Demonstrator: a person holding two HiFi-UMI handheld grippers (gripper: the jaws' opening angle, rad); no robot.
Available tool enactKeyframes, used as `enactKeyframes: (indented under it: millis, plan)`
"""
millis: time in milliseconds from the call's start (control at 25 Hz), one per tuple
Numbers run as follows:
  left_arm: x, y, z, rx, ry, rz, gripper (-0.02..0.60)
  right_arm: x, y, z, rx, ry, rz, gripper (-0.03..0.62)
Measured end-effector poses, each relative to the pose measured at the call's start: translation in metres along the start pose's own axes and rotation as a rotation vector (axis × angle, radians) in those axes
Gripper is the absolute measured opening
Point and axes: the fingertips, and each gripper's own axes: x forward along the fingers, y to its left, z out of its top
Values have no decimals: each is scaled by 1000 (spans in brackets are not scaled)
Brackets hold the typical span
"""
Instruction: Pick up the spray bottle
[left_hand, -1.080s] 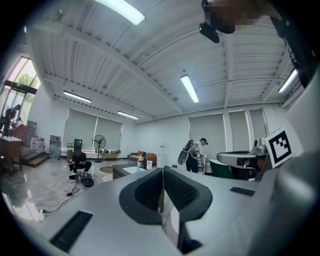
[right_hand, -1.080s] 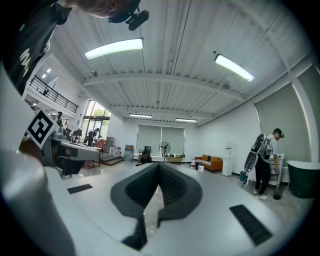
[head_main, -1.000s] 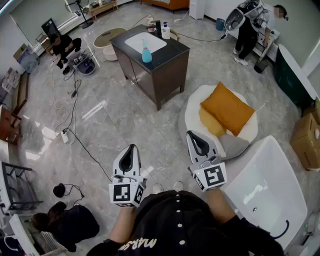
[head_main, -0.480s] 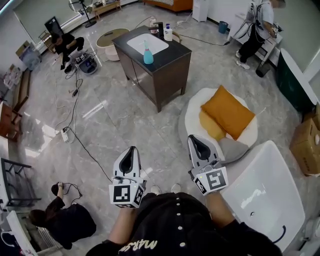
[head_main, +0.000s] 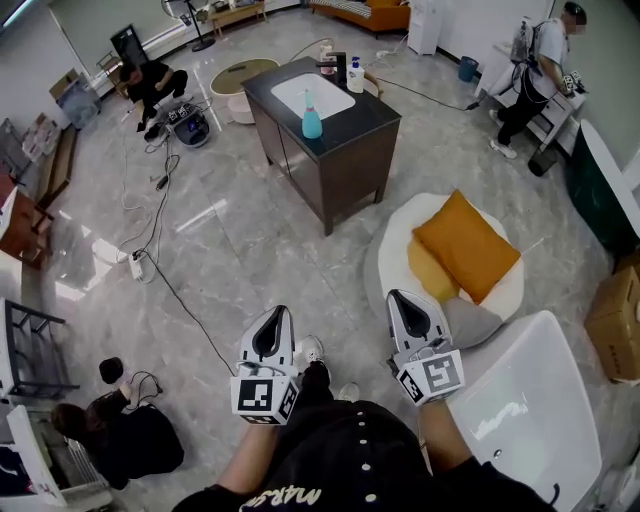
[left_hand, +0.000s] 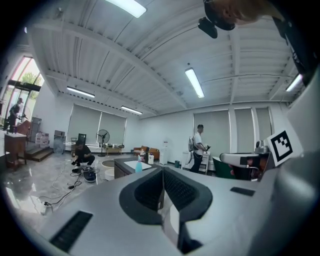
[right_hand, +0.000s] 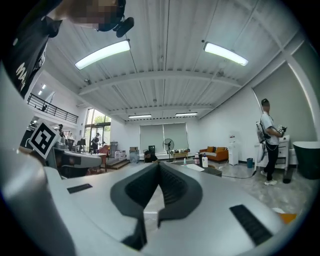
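Grey marble floor (head_main: 250, 230) filled most of the head view, with a black cable (head_main: 160, 280) trailing across it at 9 o'clock. At 12 o'clock, well apart from both claws, stood a dark counter (head_main: 365, 130) with a white basin (head_main: 312, 92) set into its top. The spray bottle (head_main: 312, 120), teal and upright, stood on the counter just at the basin's 6 o'clock edge; a white bottle (head_main: 356, 76) stood near the counter's 1 o'clock corner.

The left claw (head_main: 272, 322) and the right claw (head_main: 408, 300) hung side by side at 6 o'clock, both pointing toward 12 o'clock. In the left gripper view the left claw (left_hand: 162, 170) had its jaws together with nothing between them, and the spray bottle (left_hand: 138, 166) showed small and distant just past its 11 o'clock side. In the right gripper view the right claw (right_hand: 159, 164) was likewise pressed closed and empty.

At 3 o'clock of the right claw lay a round white seat (head_main: 395, 250) carrying an orange pillow (head_main: 468, 245), and at 4 o'clock a white bathtub (head_main: 530, 400). One person (head_main: 150, 80) crouched at 11 o'clock; another (head_main: 545, 60) stood at 1 o'clock.
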Motion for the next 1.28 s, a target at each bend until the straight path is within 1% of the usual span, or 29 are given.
enactKeyframes:
  millis: [160, 280, 440, 600, 720, 800, 880, 1000, 1280]
  plan:
    - [35, 15, 2, -2, -13, -2, 17, 31, -16, -7, -4, 6, -4, -6]
    - [69, 34, 9, 1, -28, -9, 17, 68, -27, -7, -40, 10, 1, -6]
    - [112, 64, 30, -4, -60, -14, 17, 121, -38, 9, -89, -11, -6, -6]
    - [152, 92, 48, 3, -77, -19, 17, 170, -51, 22, -107, -28, -13, -6]
    - [174, 112, 54, -1, -84, -26, 17, 199, -55, 20, -98, -34, -24, -6]
    - [187, 124, 54, -2, -80, -36, 17, 215, -56, 16, -96, -33, -35, -6]
    - [198, 133, 52, -2, -70, -46, 17, 228, -56, 18, -116, -29, -44, -6]
    - [218, 145, 47, -6, -54, -55, 17, 246, -61, 14, -109, -21, -58, -6]
    - [272, 163, 40, -17, -23, -66, 17, 289, -91, -6, -71, 6, -79, -6]
